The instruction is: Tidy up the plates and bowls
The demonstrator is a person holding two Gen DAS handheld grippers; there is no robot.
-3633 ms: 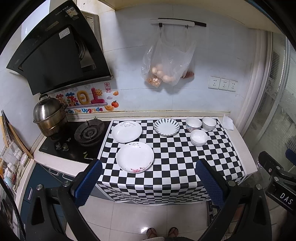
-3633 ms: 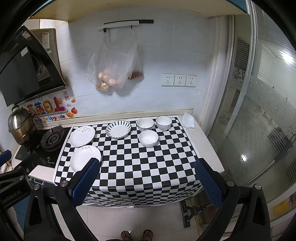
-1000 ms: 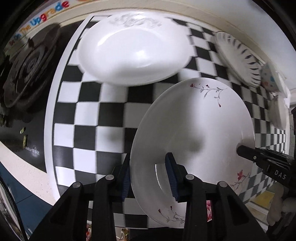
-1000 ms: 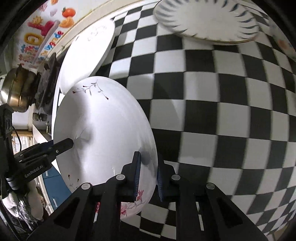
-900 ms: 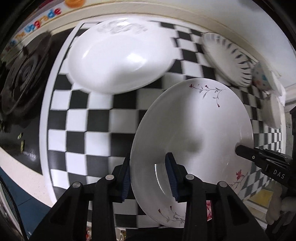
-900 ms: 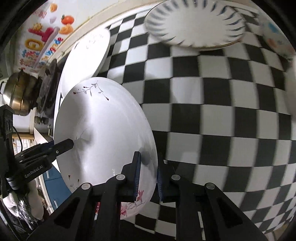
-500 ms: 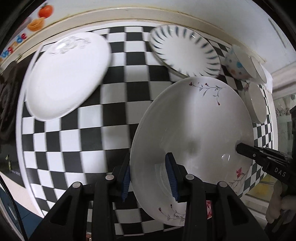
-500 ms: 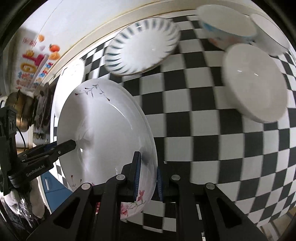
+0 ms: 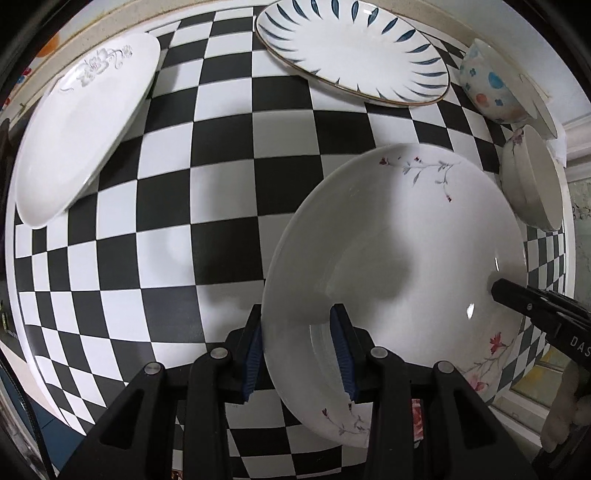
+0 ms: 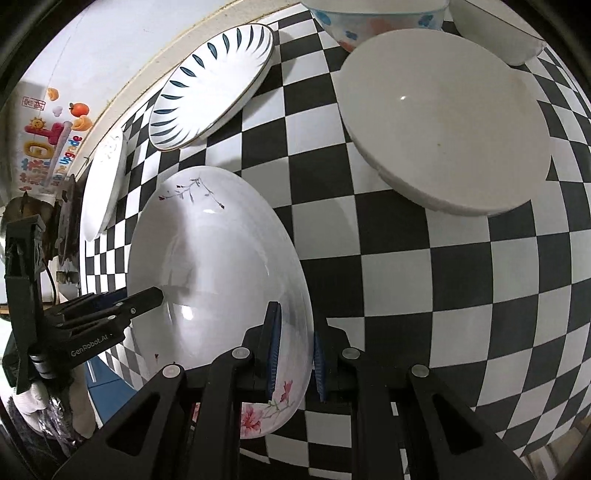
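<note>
A white plate with pink flower sprigs hangs just above the checkered cloth, held from both sides. My left gripper is shut on its left rim and shows in the right wrist view as a black finger. My right gripper is shut on the opposite rim, and its finger shows in the left wrist view. Behind lie a blue-leaf plate and a grey-flowered white plate.
To the right stand a dotted bowl, a white bowl and another white bowl. A gas hob lies off the cloth's left end. The wall runs behind the plates.
Both grippers have carried the flower-sprig plate to the right along the counter, away from the grey-flowered plate and toward the blue-leaf plate and bowls. Both grips are unchanged.
</note>
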